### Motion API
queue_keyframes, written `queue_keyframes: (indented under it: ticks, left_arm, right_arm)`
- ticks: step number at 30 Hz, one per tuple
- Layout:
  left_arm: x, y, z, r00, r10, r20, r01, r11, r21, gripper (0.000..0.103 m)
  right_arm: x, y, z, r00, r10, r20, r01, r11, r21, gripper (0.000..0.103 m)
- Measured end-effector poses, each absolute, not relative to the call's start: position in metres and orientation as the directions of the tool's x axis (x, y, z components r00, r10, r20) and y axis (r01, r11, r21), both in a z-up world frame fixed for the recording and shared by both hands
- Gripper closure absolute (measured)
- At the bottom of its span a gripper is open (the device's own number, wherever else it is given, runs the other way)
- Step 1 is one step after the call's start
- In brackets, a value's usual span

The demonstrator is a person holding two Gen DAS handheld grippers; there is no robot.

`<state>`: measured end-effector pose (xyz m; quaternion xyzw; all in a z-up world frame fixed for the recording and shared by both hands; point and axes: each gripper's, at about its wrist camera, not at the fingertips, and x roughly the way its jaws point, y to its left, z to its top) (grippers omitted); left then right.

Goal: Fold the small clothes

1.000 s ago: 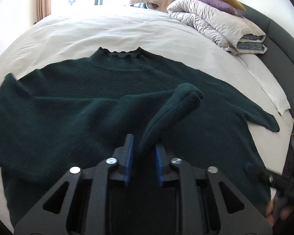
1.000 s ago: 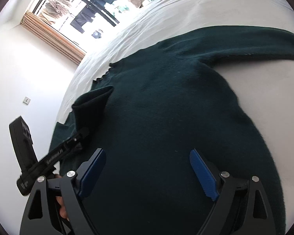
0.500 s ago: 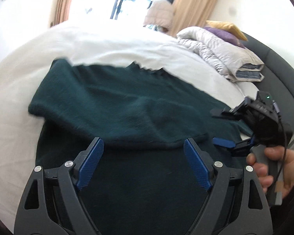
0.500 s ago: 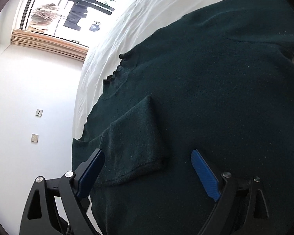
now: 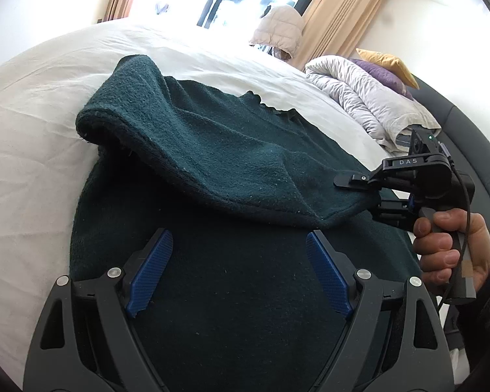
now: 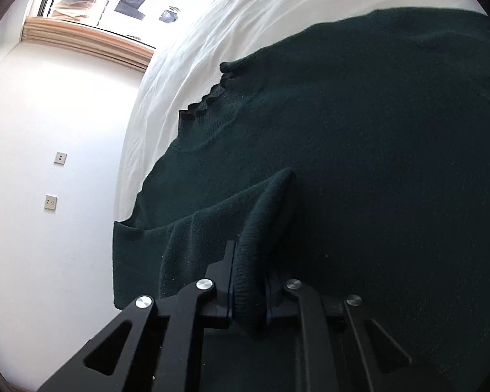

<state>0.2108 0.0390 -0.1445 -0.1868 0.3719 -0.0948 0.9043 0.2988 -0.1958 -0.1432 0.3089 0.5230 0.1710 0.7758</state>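
Note:
A dark green knit sweater point(image 5: 232, 150) lies spread on the white bed point(image 5: 32, 137). Its left sleeve point(image 5: 192, 143) is folded across the body. My left gripper point(image 5: 238, 271) is open and empty, low over the sweater's lower body. My right gripper point(image 6: 249, 281) is shut on the cuff end of the folded sleeve point(image 6: 254, 238). It also shows in the left wrist view point(image 5: 388, 202), at the sleeve's right end. The ruffled collar point(image 6: 209, 101) points toward the window.
A folded grey duvet point(image 5: 369, 104) with purple and yellow pillows lies at the head of the bed by a dark headboard point(image 5: 470, 143). A beige jacket point(image 5: 277, 29) sits by the curtains. A white wall point(image 6: 49, 170) with sockets is beyond the bed edge.
My left gripper let go of the sleeve and opened. My right gripper closed on the sleeve's cuff end, which now lies across the sweater body.

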Motion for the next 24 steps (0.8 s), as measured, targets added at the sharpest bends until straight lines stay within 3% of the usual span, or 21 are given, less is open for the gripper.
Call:
queue_keyframes:
  ticks: [10,18,24]
  left_arm:
    - [0.196,0.048,-0.14,0.711,-0.306,-0.633,0.037,0.916,-0.4,0.019]
    - [0.193,0.05,-0.138,0.711,-0.296,-0.638,0.038,0.922,-0.385,0.019]
    - [0.194,0.052,-0.137,0.71,-0.293,-0.64,0.038,0.924,-0.381,0.019]
  right_arm:
    - [0.316,-0.236,-0.091,0.566,0.445,-0.694,-0.008,0.845,0.535,0.091]
    - [0.332,-0.265,-0.118,0.552,0.388,-0.738,0.067,0.861,0.504,0.091]
    - [0.327,-0.268,-0.144,0.513,0.381,-0.769,0.11,0.86,0.499,0.078]
